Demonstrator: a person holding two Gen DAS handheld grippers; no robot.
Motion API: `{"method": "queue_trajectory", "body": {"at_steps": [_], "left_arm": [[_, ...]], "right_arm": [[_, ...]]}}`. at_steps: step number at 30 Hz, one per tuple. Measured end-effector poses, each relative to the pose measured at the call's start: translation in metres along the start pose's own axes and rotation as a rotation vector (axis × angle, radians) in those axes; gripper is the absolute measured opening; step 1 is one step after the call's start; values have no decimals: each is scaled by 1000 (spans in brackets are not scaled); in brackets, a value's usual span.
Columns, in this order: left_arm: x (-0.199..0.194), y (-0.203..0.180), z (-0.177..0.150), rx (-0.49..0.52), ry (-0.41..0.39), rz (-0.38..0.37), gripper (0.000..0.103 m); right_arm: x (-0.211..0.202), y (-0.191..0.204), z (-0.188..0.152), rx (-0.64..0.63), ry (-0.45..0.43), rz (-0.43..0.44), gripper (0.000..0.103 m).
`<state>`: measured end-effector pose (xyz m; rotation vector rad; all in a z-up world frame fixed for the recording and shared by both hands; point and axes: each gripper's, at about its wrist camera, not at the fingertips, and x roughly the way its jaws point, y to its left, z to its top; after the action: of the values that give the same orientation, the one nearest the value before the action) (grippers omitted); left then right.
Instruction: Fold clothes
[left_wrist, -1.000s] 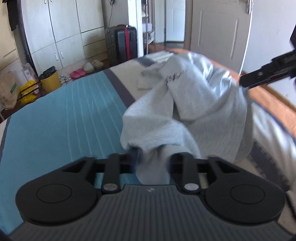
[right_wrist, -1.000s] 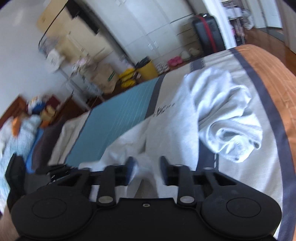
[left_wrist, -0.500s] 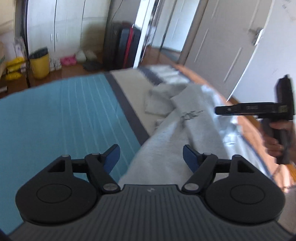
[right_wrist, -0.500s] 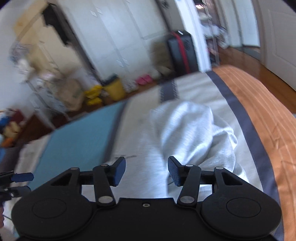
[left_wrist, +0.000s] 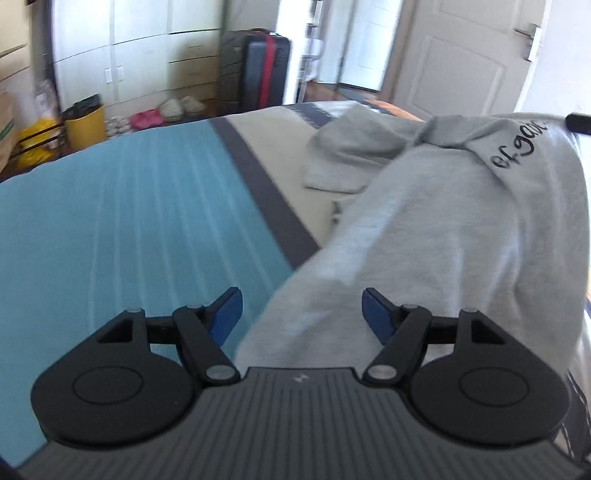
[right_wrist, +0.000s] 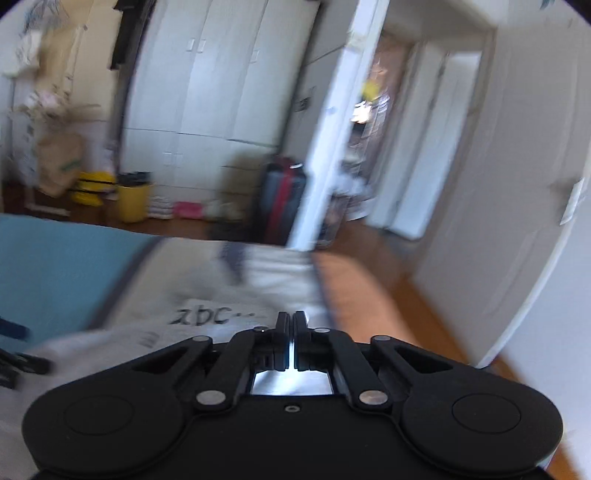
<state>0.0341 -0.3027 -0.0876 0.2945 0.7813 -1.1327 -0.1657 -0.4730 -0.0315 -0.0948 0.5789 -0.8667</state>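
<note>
A light grey sweatshirt with black lettering lies across the striped bed cover, and its right side is pulled up into a peak. My left gripper stands open low over the near hem. The cloth runs between its blue pads, which do not press on it. My right gripper is shut, with its fingers together on a fold of the sweatshirt just past the lettering. Its black tip shows at the raised peak in the left wrist view.
The bed's orange edge drops to a wooden floor on the right. Beyond the bed stand a dark suitcase, a yellow bin, shoes, white wardrobes and a half-open door.
The left gripper let go of the sweatshirt, opened wide and sank toward the bed. The right gripper closed on the cloth, rose and swung up to face the room.
</note>
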Motion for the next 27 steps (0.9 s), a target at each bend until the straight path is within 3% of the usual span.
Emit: {"method": "queue_trajectory", "body": {"at_steps": [2, 4, 5, 6, 8, 10, 11, 12, 14, 15, 17, 19, 20, 21, 24, 25, 27], "left_arm": [[0, -4, -2, 1, 11, -29, 71], [1, -9, -3, 14, 16, -57, 67], [1, -11, -3, 24, 17, -71, 39], [2, -14, -2, 34, 19, -85, 0], [-5, -20, -1, 47, -19, -100, 0], [-20, -26, 2, 51, -77, -127, 0], [-27, -28, 4, 50, -96, -140, 0], [-33, -30, 6, 46, -102, -148, 0], [-41, -33, 8, 38, -106, -148, 0], [-41, -34, 7, 31, -98, -121, 1], [-35, -31, 3, 25, -82, -80, 3], [-24, -25, -3, 28, -57, -27, 14], [-18, -21, -5, 32, -40, 3, 35], [-14, -16, -7, 28, -30, 42, 52], [-11, -2, -8, -29, -50, 173, 58], [-14, 2, -7, -46, -71, 172, 61], [-16, 8, -5, -71, -90, 141, 79]], "right_arm": [[-3, -25, -5, 35, 28, -56, 0], [5, -54, -14, 170, 84, 44, 0], [11, -68, -19, 257, 108, 134, 0], [19, -81, -25, 361, 128, 222, 1], [38, -99, -37, 550, 162, 394, 12], [53, -104, -42, 665, 182, 504, 14], [58, -103, -42, 682, 186, 536, 25], [61, -100, -40, 682, 186, 556, 46], [65, -93, -35, 663, 164, 500, 72], [66, -88, -33, 647, 150, 462, 78], [75, -78, -33, 597, 155, 421, 81], [92, -66, -35, 561, 192, 405, 74], [95, -60, -36, 549, 205, 388, 31], [93, -57, -37, 532, 210, 360, 6], [62, -46, -31, 451, 153, 306, 5], [53, -43, -29, 427, 140, 313, 5], [43, -36, -27, 387, 142, 341, 4]]}}
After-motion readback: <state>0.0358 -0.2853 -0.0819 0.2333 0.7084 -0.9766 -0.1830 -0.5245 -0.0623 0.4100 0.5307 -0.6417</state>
